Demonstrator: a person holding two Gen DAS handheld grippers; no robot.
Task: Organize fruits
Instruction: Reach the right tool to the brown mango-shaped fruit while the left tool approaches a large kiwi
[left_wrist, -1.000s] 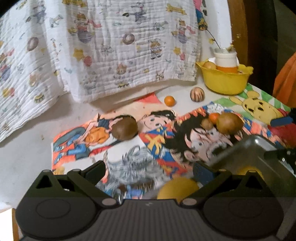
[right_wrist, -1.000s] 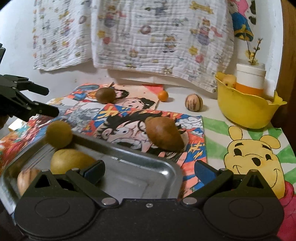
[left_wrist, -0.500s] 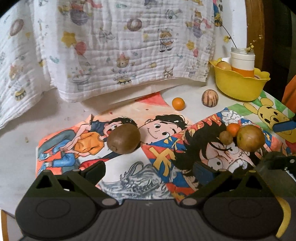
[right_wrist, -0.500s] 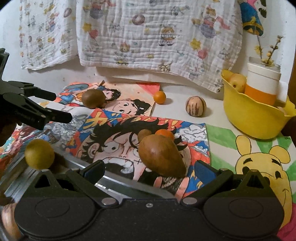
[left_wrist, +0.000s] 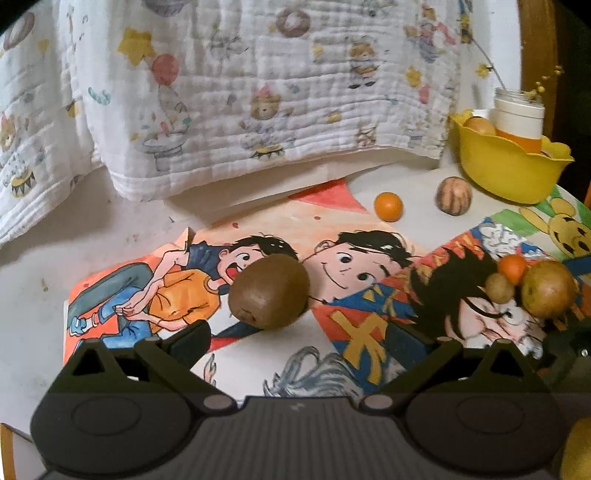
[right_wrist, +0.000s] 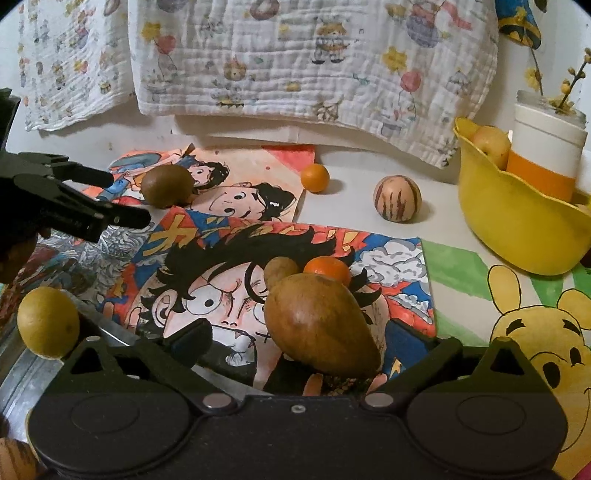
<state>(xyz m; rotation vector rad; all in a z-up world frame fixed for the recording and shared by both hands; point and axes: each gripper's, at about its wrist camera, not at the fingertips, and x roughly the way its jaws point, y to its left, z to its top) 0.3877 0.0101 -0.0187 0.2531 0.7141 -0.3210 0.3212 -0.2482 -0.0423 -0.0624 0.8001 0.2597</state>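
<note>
Cartoon-print table, both claws angled down, spread

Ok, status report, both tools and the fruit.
Left tool open, brown round fruit ahead. Right tool open, jaws just narrowing, pear-shaped fruit between them, ungripped. Nothing blocking.

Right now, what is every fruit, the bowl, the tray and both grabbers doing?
left gripper: open, empty
right gripper: open, just narrowing, around nothing yet
kiwi: loose on drawings
big brown fruit: lying on its side
yellow bowl: upright, holding a fruit
metal tray: holding a yellow fruit
</note>
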